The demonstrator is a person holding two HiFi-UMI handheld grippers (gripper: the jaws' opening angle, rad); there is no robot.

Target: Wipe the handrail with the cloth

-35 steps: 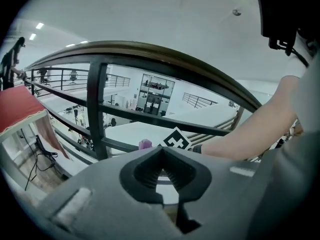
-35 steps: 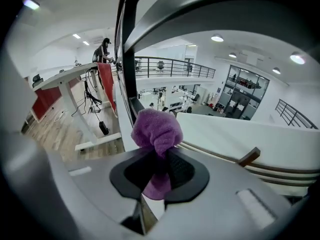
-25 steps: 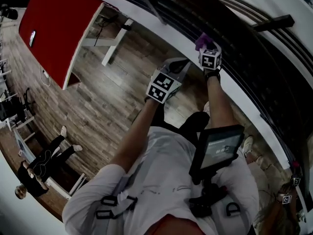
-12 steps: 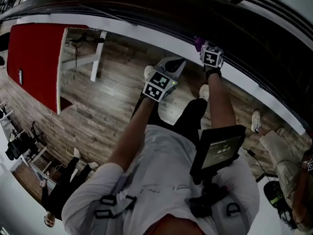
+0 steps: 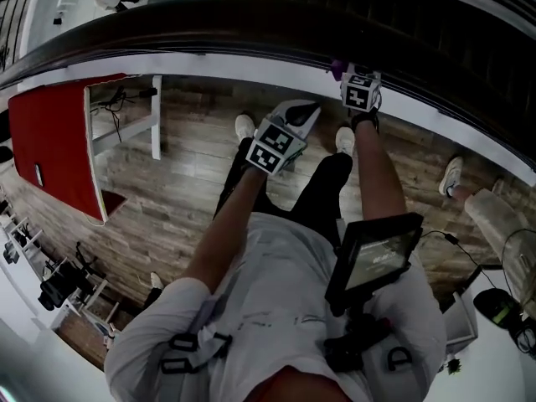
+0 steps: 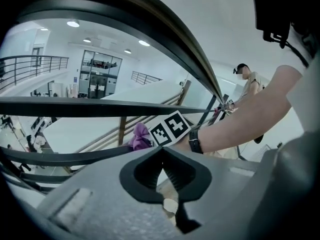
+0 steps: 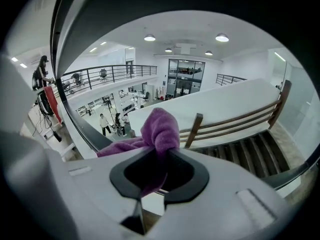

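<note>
Compared with half a second ago, the head view has turned: the handrail point(image 5: 209, 32) now runs almost level across the top, and the red worktop point(image 5: 50, 149) has slid far to the left of both tongs. The right tongs point(image 5: 348, 74) stay up at the rail as before, and the left tongs point(image 5: 310, 109) stay lower, to their left and apart from the rail. The handrail is a dark, smooth, long curved band with a white ledge point(image 5: 209, 65) under it; the floor point(image 5: 184, 191) below is of wooden planks. The cloth point(image 7: 160, 129) is purple, soft and fluffy, bunched into a rounded knob. The right tongs point(image 7: 159, 156) are closed tightly on it - the knob stands above the jaws, just beside the rail point(image 7: 82, 126). The left tongs point(image 6: 163, 149) are closed too - the ribbed jaws meet with nothing between them, and the cloth point(image 6: 140, 136) shows beyond them.
</note>
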